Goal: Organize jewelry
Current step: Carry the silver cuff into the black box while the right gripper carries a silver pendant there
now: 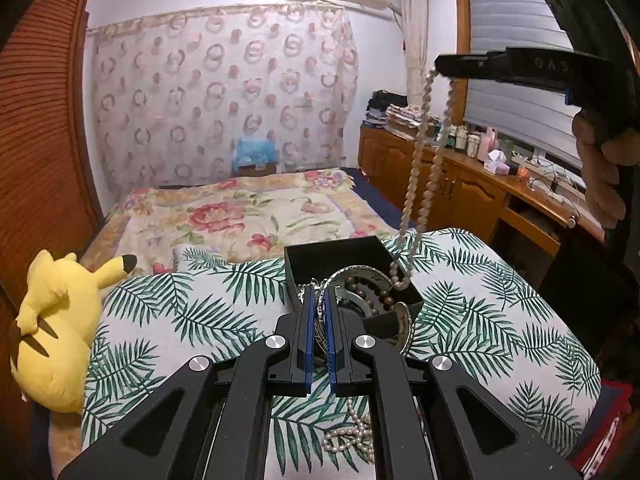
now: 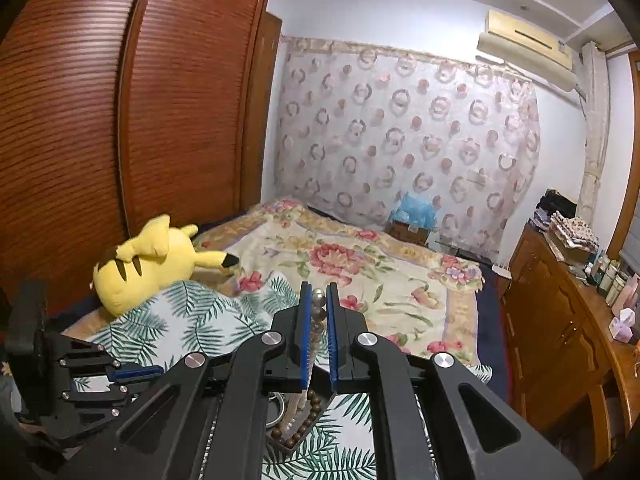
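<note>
A black jewelry box point(image 1: 320, 254) sits on the leaf-print cushion point(image 1: 200, 308). It holds a silver bangle point(image 1: 366, 274) and a brown bead bracelet point(image 1: 374, 300). My left gripper point(image 1: 321, 308) is shut on a silver bangle point(image 1: 320, 334) at the box's near edge. My right gripper point(image 1: 444, 68) is held high at the upper right, shut on a pearl necklace point(image 1: 420, 168) that hangs down into the box. In the right wrist view the necklace point(image 2: 318, 312) sits between the right gripper's fingers point(image 2: 318, 292). A second pearl strand point(image 1: 354, 436) lies on the cushion under the left gripper.
A yellow plush toy point(image 1: 60, 320) lies left of the cushion. A bed with a floral blanket point(image 1: 248, 216) lies beyond. A wooden dresser point(image 1: 472, 184) with bottles runs along the right. A wooden wardrobe point(image 2: 120, 120) stands at left.
</note>
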Demonstrator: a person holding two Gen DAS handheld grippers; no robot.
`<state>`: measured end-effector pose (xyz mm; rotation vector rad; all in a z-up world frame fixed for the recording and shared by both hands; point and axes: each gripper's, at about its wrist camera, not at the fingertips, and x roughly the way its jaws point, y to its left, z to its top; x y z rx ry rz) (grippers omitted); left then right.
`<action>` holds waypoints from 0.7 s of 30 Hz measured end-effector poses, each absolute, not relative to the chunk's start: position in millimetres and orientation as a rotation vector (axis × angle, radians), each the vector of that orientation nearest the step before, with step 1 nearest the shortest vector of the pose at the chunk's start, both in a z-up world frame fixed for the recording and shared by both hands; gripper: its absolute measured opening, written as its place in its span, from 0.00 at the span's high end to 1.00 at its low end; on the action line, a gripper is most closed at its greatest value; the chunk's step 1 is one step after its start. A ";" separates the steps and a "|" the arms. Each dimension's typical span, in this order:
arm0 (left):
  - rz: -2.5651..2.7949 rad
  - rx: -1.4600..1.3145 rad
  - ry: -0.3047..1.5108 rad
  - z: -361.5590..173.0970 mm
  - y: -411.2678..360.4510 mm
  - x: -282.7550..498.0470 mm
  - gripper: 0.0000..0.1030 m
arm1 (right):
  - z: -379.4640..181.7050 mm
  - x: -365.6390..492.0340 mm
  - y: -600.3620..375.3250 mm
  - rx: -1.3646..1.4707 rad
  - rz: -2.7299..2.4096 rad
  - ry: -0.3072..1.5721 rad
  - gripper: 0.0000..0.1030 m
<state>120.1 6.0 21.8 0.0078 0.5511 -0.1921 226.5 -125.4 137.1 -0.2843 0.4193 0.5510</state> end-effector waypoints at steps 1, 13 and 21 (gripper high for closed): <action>-0.192 0.009 0.553 21.4 5.2 121.5 0.96 | 131.1 229.7 -123.1 -0.291 0.552 0.435 0.92; -0.181 0.007 0.584 12.0 7.1 145.4 0.96 | 42.6 257.0 -108.0 -0.279 0.577 0.616 0.92; -0.168 0.014 0.611 2.0 6.2 167.4 0.96 | 8.6 269.9 -108.6 -0.221 0.592 0.689 0.91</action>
